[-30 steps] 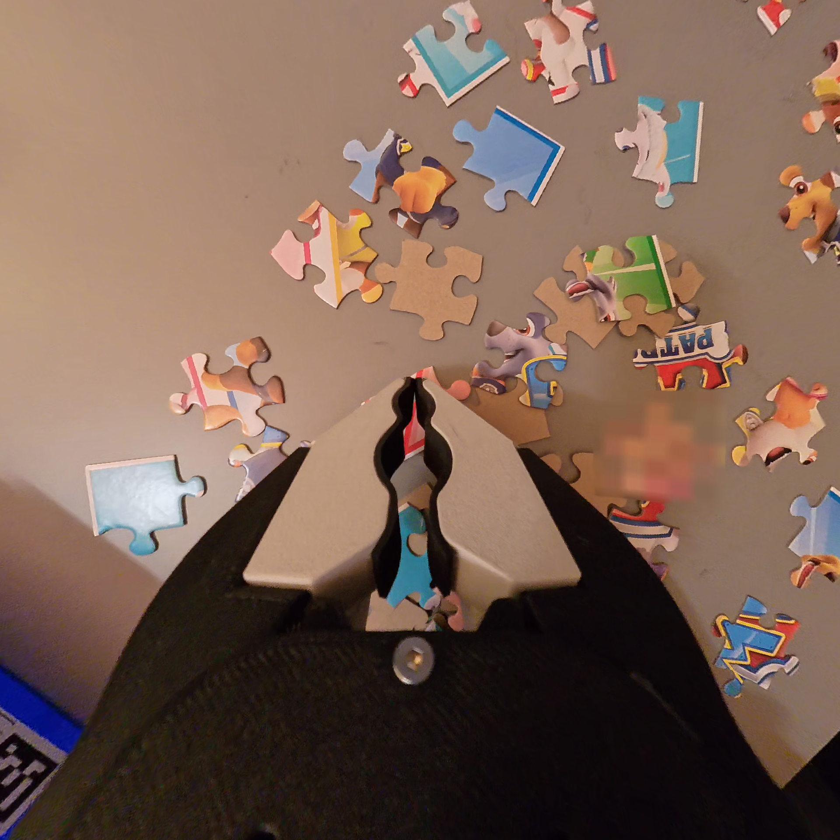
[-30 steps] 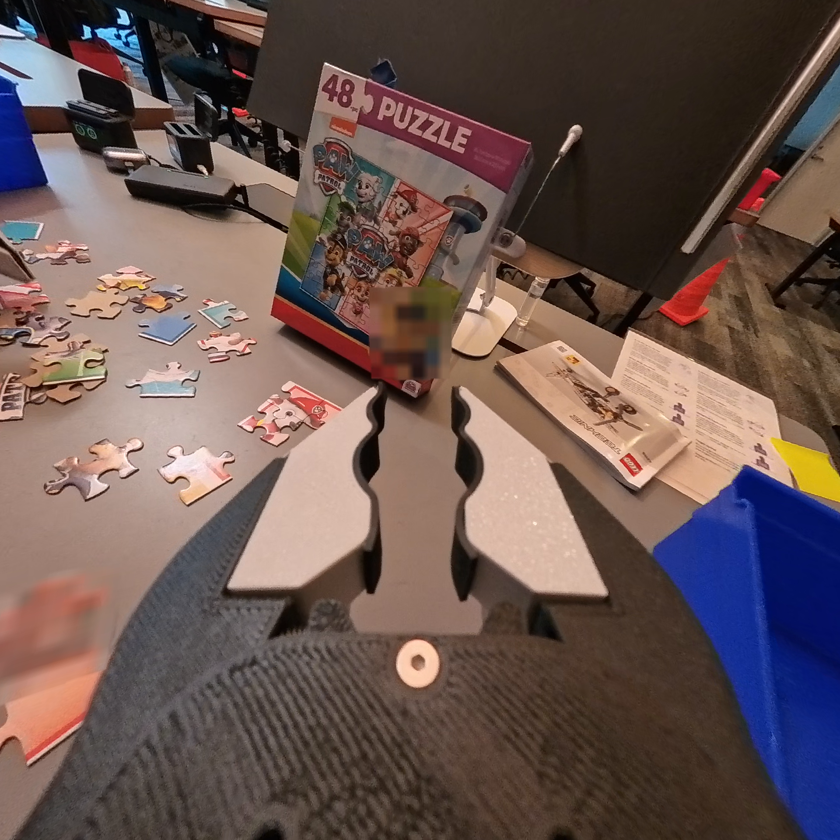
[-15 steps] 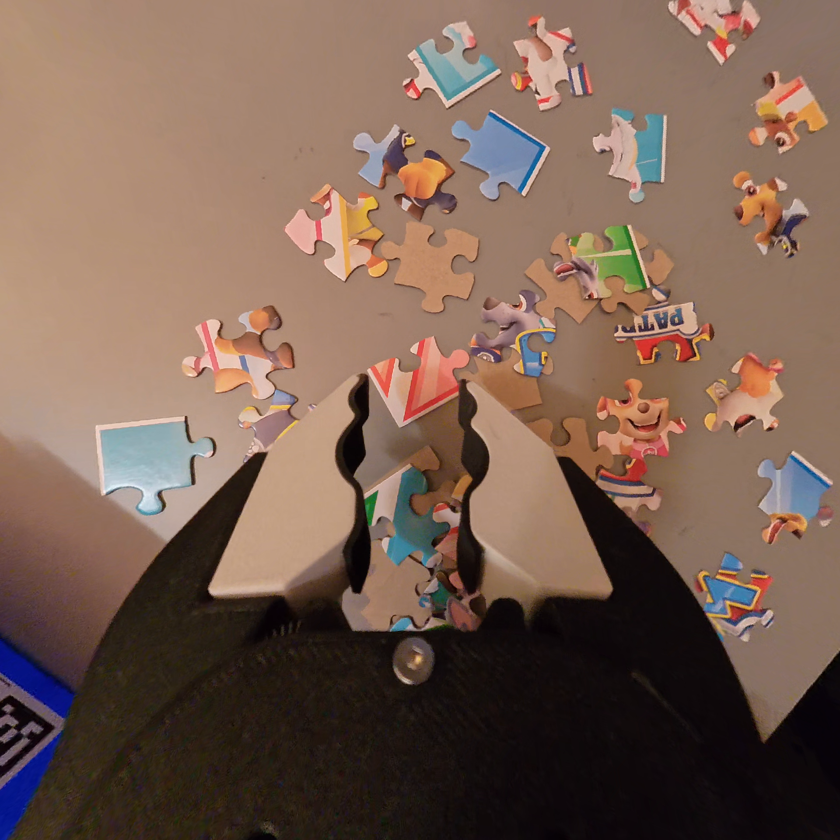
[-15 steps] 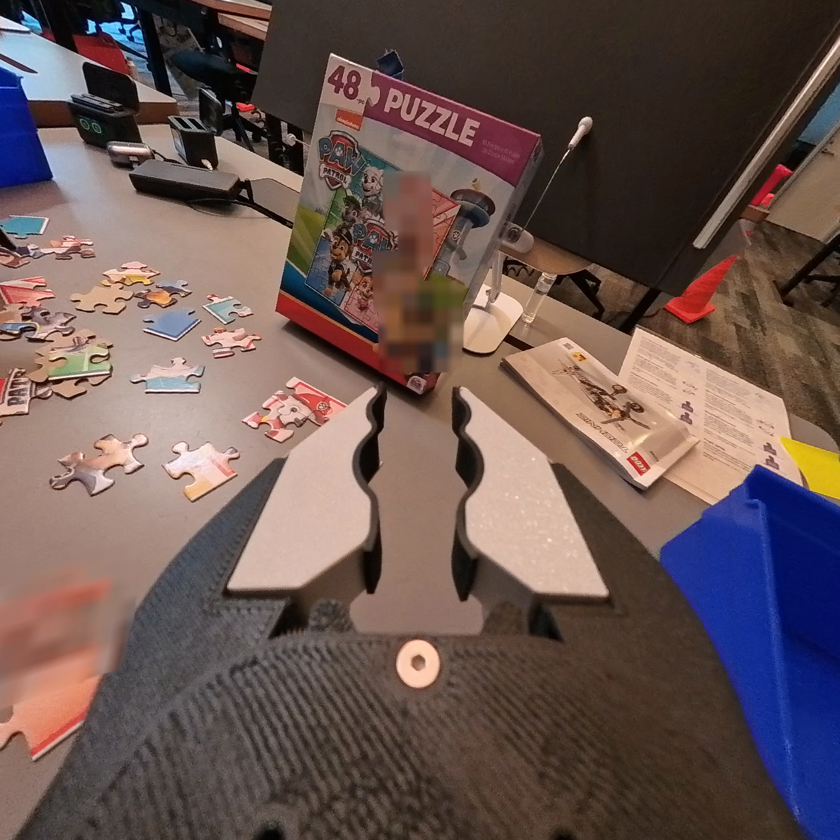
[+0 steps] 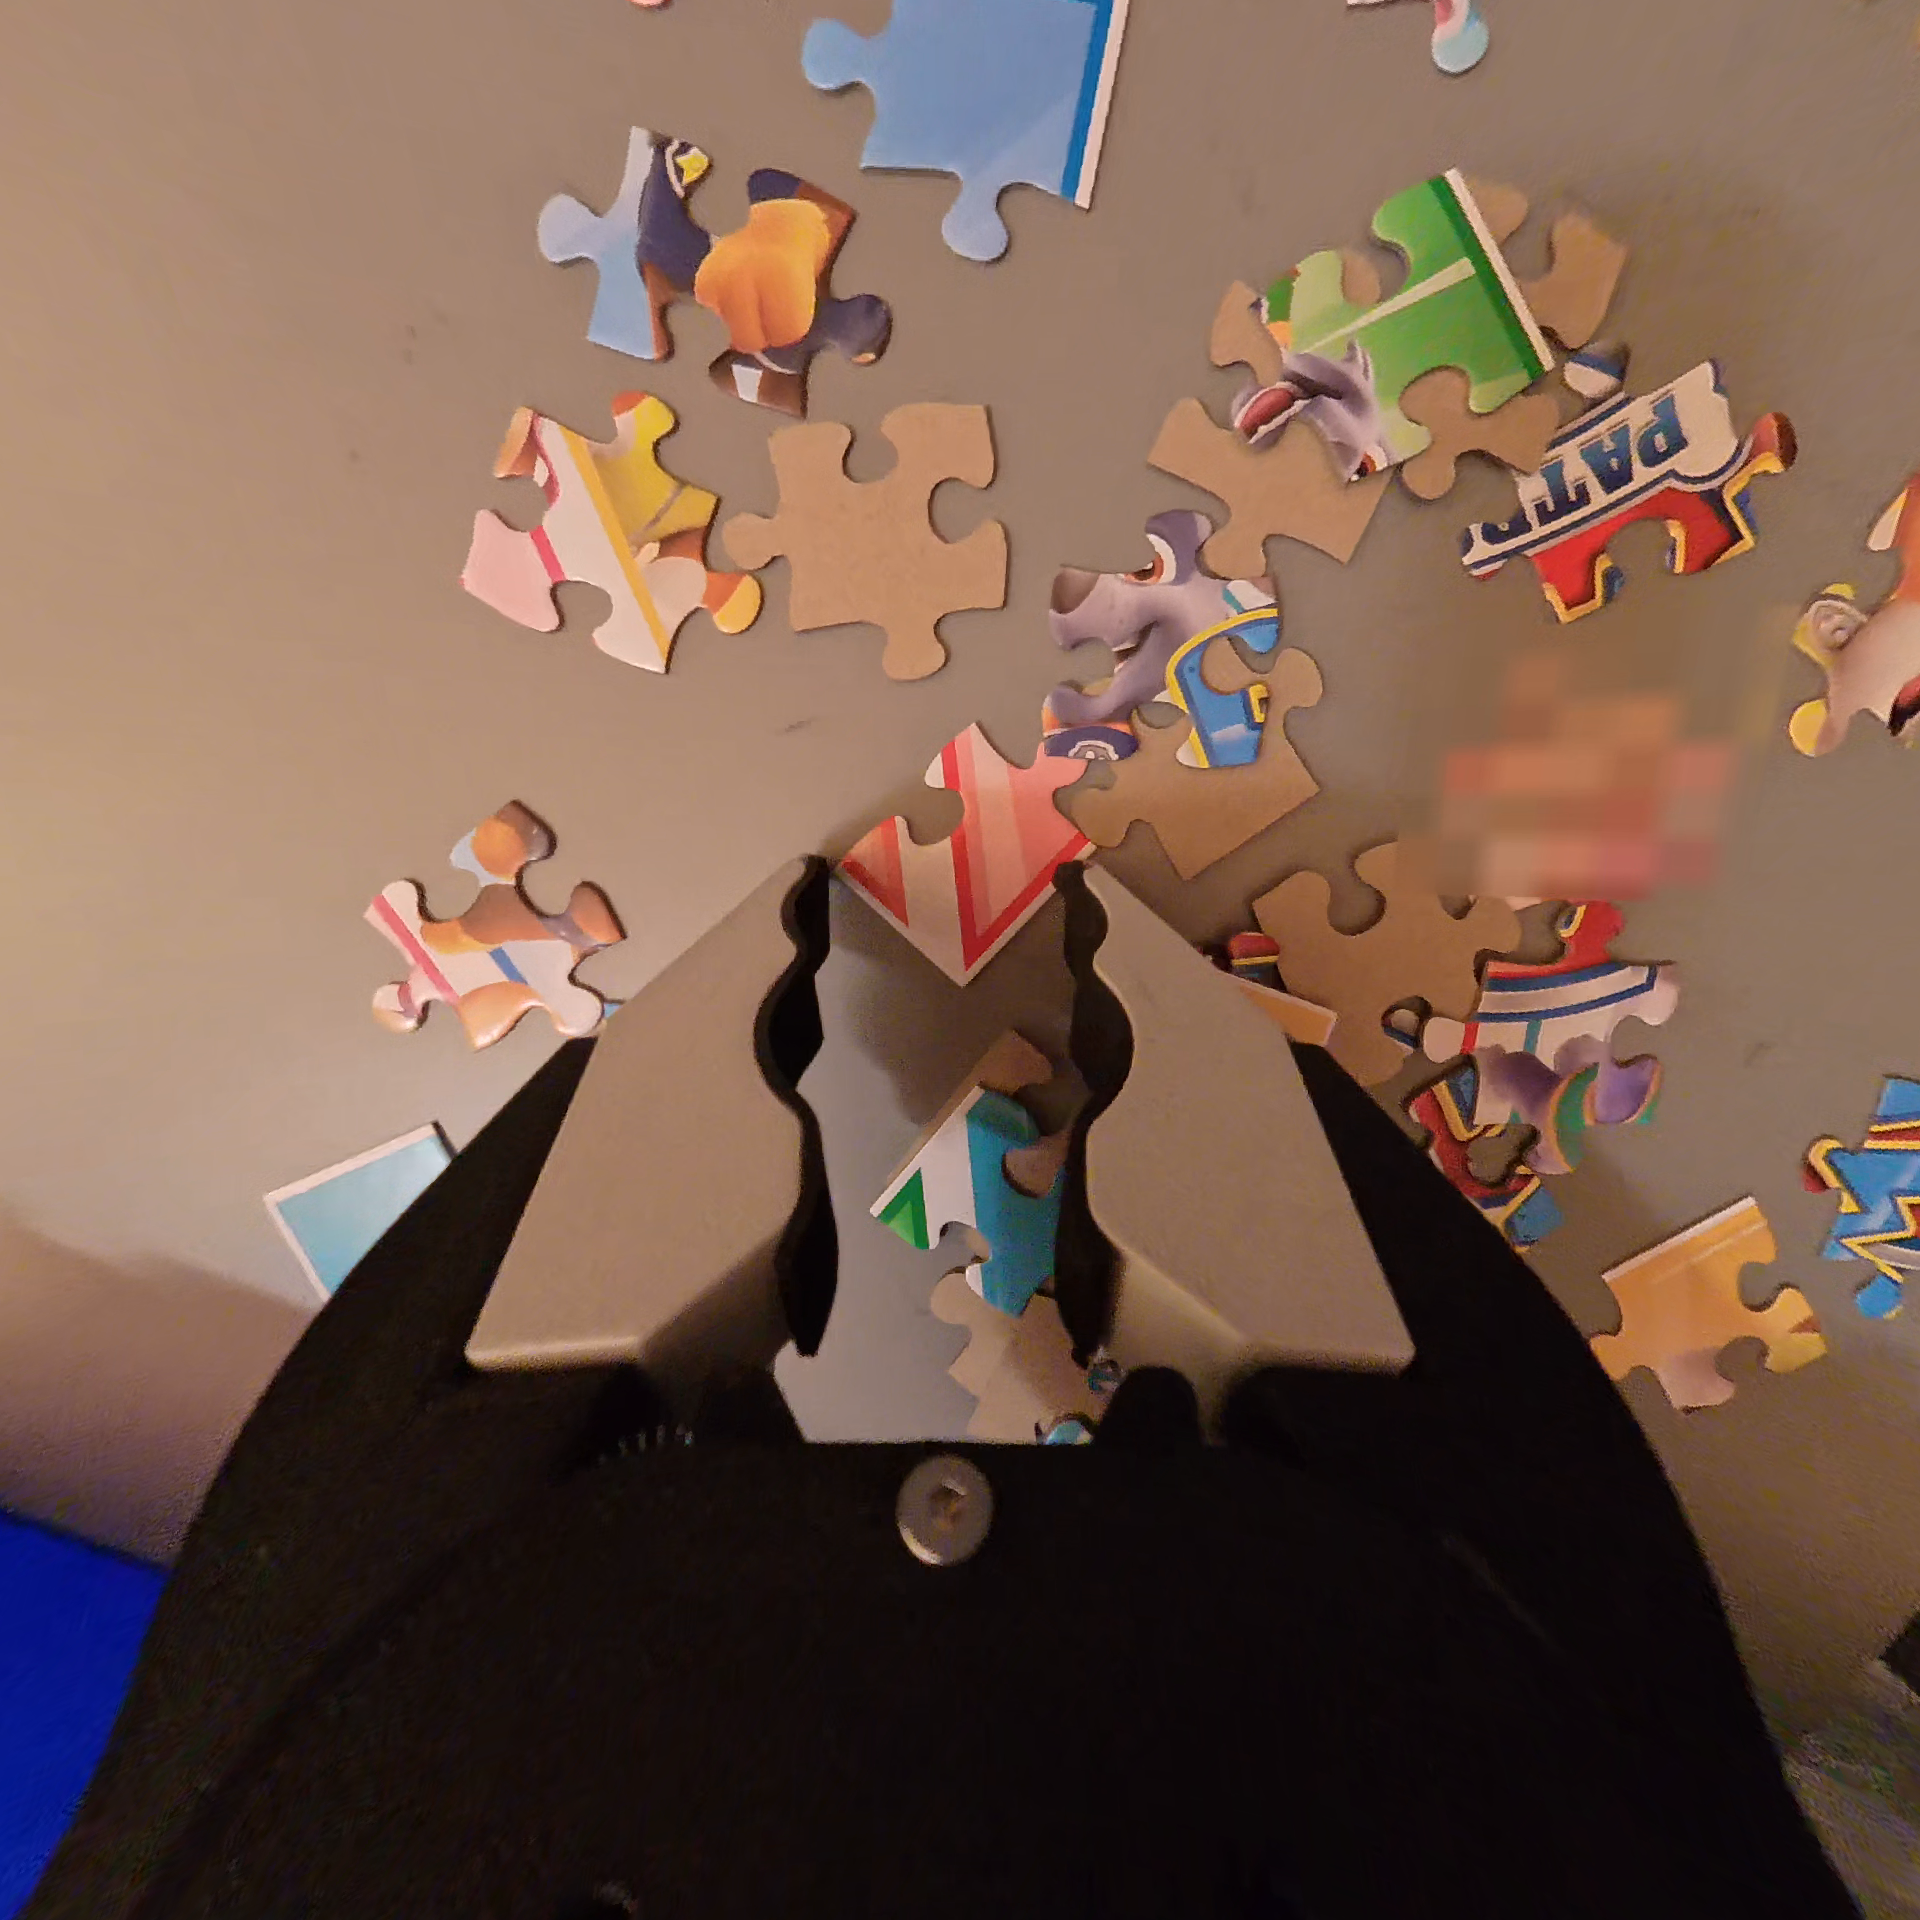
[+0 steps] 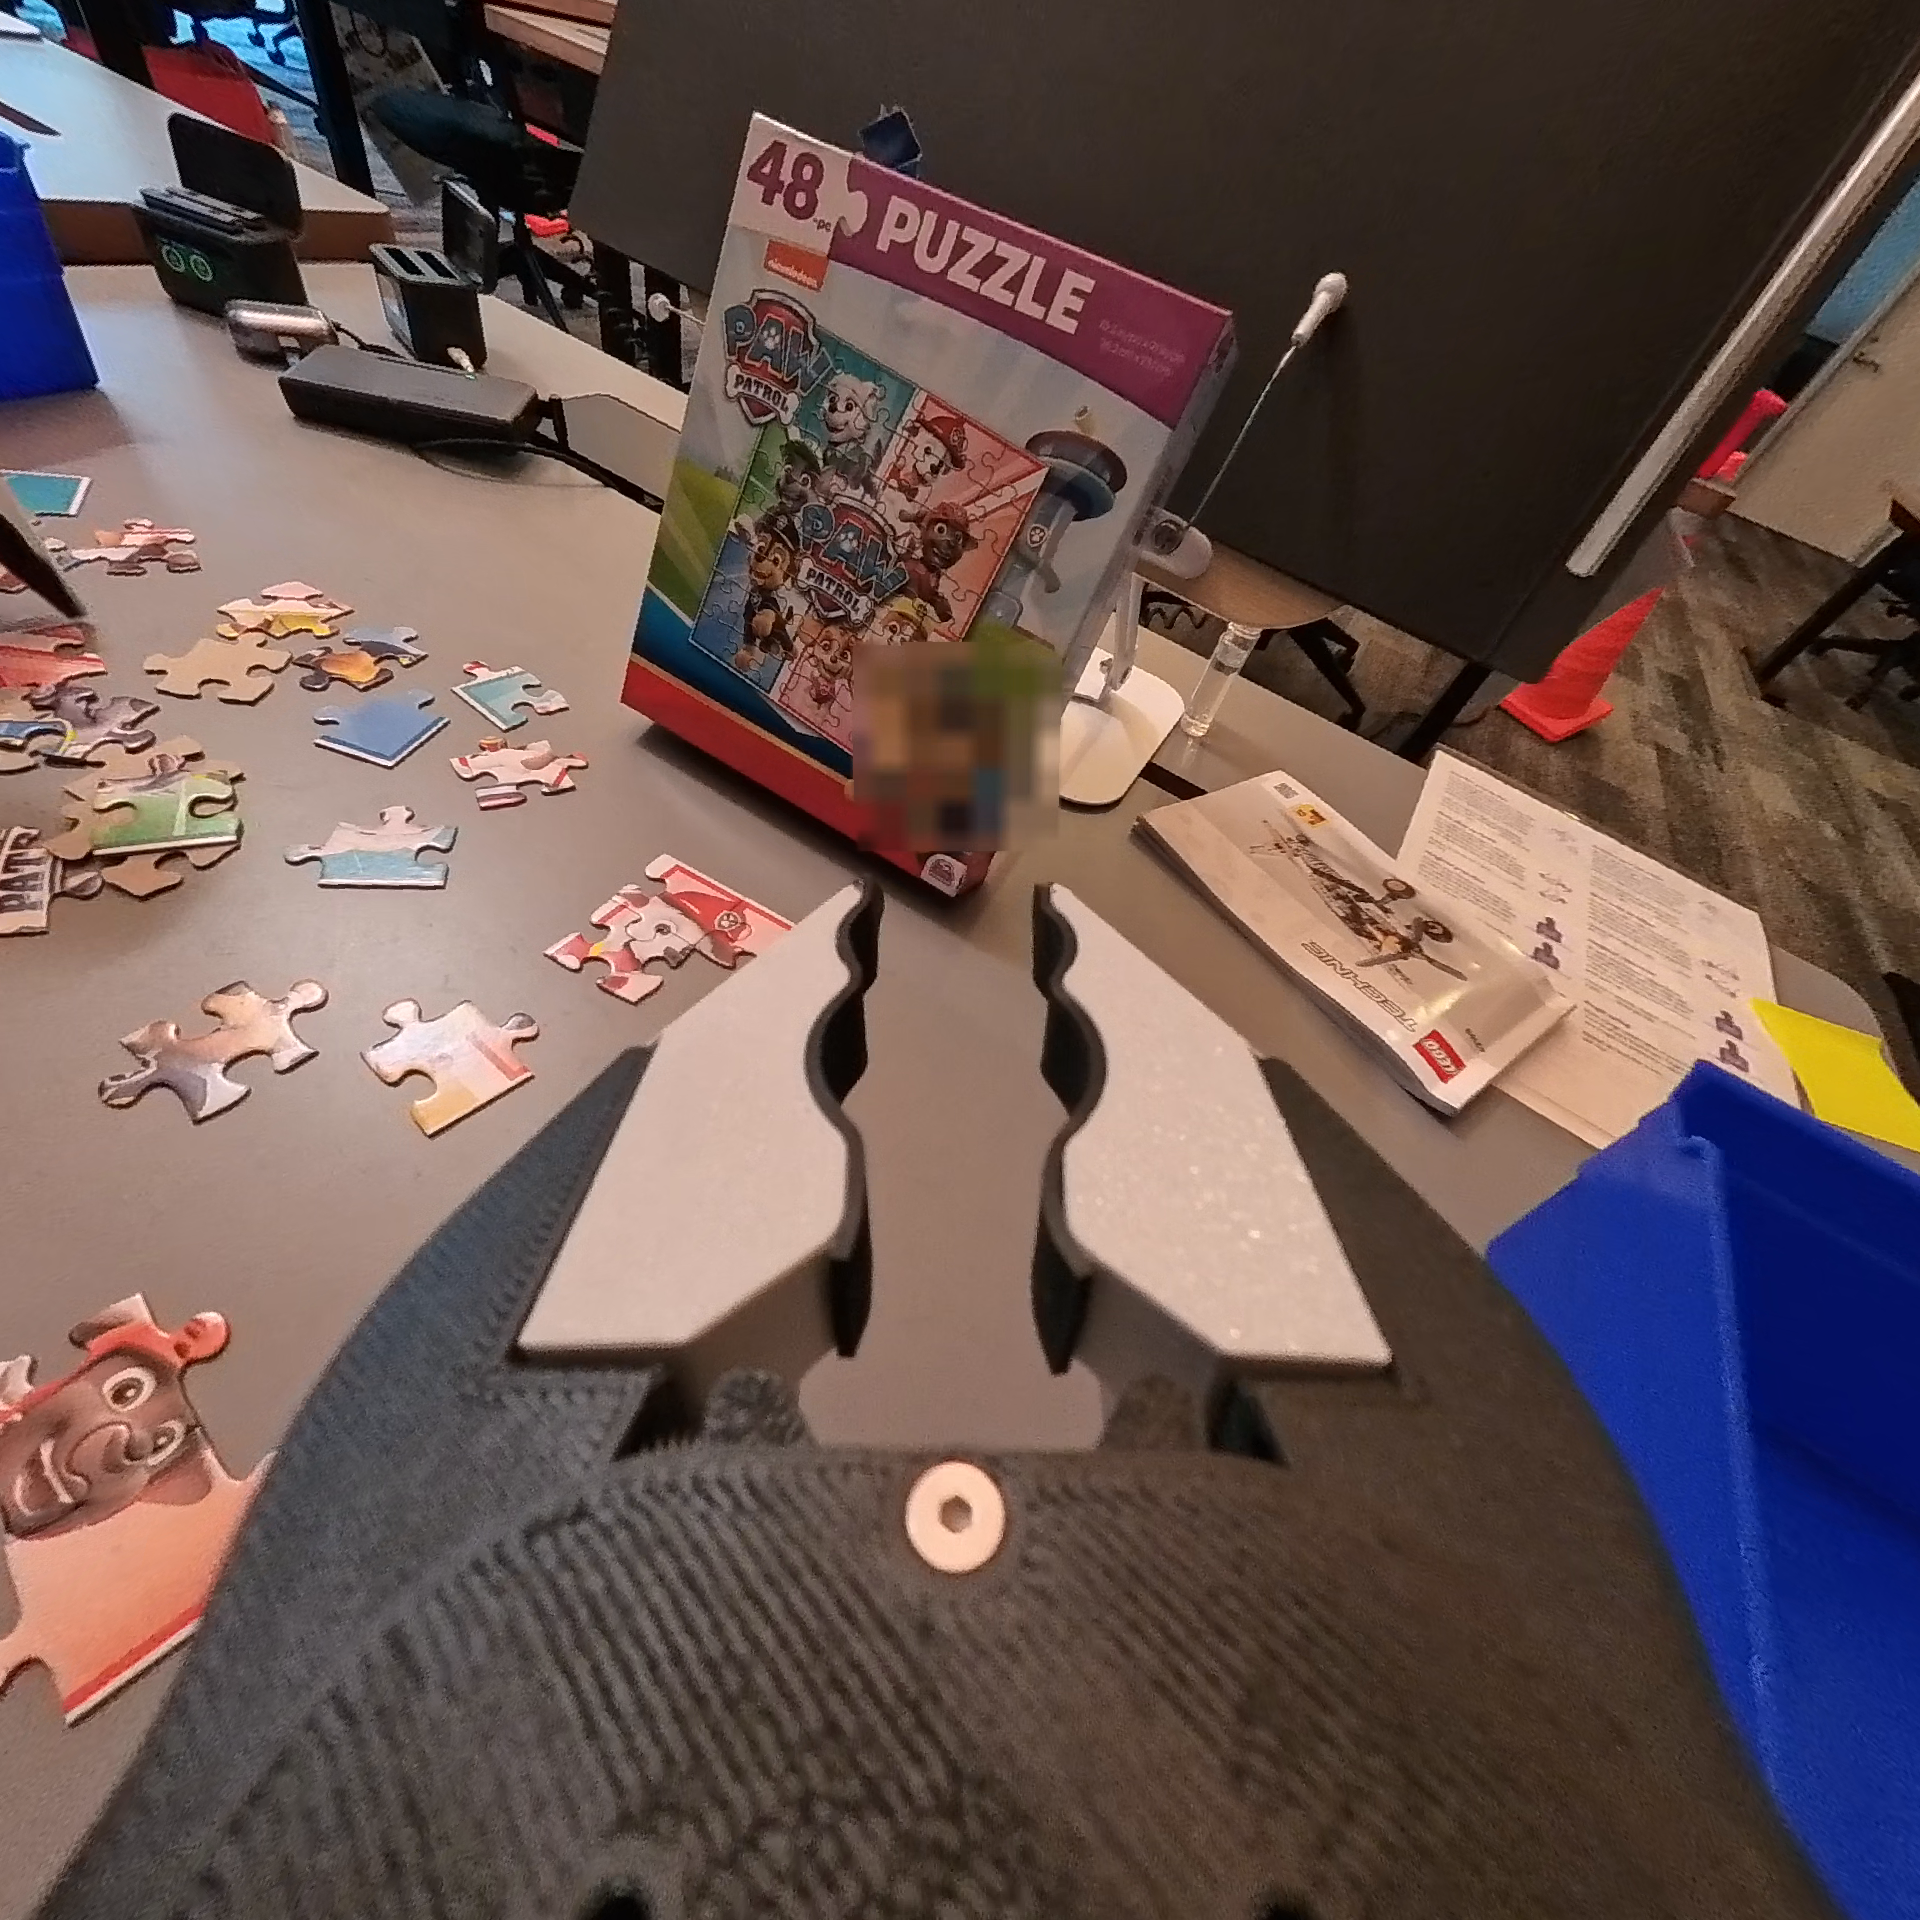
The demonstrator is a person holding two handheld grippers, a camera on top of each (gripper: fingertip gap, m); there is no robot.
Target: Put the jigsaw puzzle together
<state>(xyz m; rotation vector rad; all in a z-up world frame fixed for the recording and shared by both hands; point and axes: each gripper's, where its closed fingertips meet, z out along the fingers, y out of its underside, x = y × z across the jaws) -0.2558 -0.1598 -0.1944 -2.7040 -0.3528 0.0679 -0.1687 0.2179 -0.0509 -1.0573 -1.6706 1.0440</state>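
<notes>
In the left wrist view my left gripper [image 5: 943,878] is open, close above the grey table [image 5: 260,520], and grips nothing. A red-and-pink striped puzzle piece [image 5: 977,831] lies flat on the table at its fingertips, its lower corner between them, with a gap to each pad. A blue, white and green piece [image 5: 987,1174] lies on the table farther back between the fingers. Loose pieces lie all around, some face down and brown [image 5: 873,540]. In the right wrist view my right gripper [image 6: 954,899] is open and empty above bare table, pointing at an upright puzzle box [image 6: 914,499].
Two joined red-and-white pieces [image 6: 665,935] lie left of the right fingertips, with scattered pieces farther left. A blue bin [image 6: 1766,1403] stands at the right, with a booklet [image 6: 1351,935] and papers beyond it. A black power brick [image 6: 405,395] sits at the back. My right fingertips sit around 40 cm from my left ones.
My left jaws went from shut to open; the red striped piece that showed between them now lies flat on the table. The left gripper has come closer to the table. The right gripper barely moved.
</notes>
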